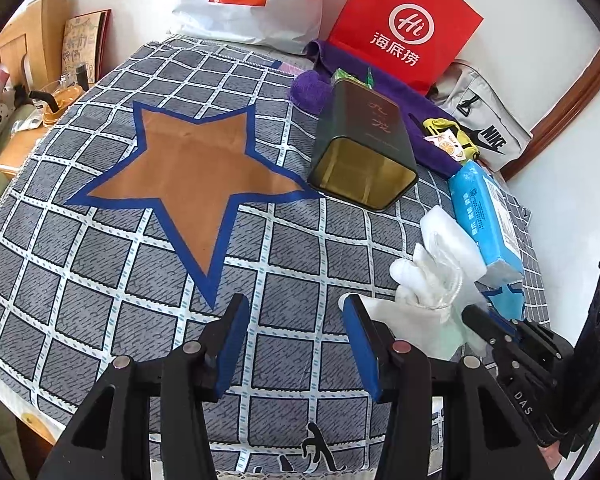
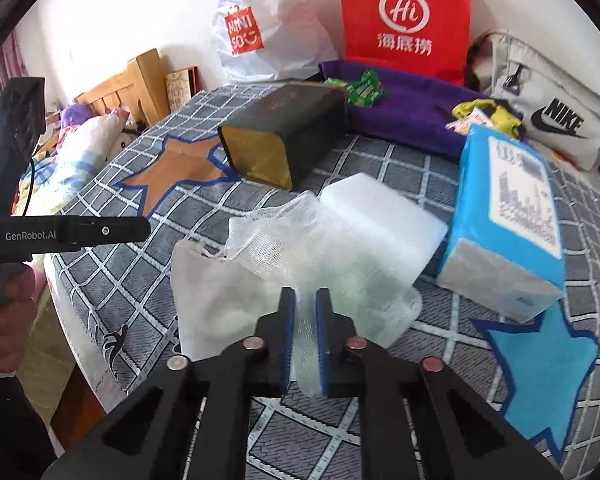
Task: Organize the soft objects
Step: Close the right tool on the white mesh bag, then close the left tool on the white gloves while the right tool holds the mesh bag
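Observation:
My right gripper [image 2: 305, 300] is shut on a white mesh bag [image 2: 260, 264] with soft white stuff inside, held just above the checked bed cover. The bag also shows in the left wrist view [image 1: 424, 280], with the right gripper [image 1: 476, 314] on its right side. My left gripper [image 1: 296, 308] is open and empty over the bed cover, left of the bag. A white foam block [image 2: 384, 220] lies behind the bag. A blue tissue pack [image 2: 508, 216] lies to its right. A dark tin [image 2: 284, 132] lies on its side, open end toward me.
A purple towel [image 2: 412, 100], green wrappers [image 2: 360, 88] and a yellow-black item [image 2: 492, 116] lie at the back. A red bag [image 2: 404, 20], a white Miniso bag [image 2: 260, 32] and a grey Nike bag [image 2: 552, 112] stand against the wall. The bed edge [image 2: 84, 312] runs at the left.

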`<control>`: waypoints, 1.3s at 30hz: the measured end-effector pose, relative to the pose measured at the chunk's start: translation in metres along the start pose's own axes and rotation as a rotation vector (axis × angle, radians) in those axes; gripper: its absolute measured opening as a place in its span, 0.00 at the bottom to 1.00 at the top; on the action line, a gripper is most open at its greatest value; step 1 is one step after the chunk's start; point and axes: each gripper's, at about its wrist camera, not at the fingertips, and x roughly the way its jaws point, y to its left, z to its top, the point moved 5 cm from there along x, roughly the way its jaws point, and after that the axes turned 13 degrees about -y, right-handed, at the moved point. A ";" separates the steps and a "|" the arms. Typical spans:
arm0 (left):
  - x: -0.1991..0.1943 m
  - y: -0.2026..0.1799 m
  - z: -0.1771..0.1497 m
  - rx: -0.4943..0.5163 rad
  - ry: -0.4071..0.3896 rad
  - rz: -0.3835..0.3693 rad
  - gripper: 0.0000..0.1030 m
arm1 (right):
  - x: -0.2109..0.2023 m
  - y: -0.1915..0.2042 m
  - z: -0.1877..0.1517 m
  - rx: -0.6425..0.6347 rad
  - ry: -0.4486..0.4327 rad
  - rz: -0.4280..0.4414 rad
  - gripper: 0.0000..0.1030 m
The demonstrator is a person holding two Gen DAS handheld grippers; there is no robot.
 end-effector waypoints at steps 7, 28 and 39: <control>0.003 -0.021 -0.009 0.032 0.014 -0.038 0.46 | -0.037 -0.011 0.008 0.064 -0.087 0.015 0.03; 0.032 -0.103 -0.051 0.255 0.099 -0.128 0.57 | -0.058 -0.069 -0.052 0.095 0.005 -0.140 0.10; 0.021 -0.099 -0.048 0.248 0.081 -0.159 0.18 | -0.054 -0.066 -0.043 0.093 -0.054 -0.101 0.71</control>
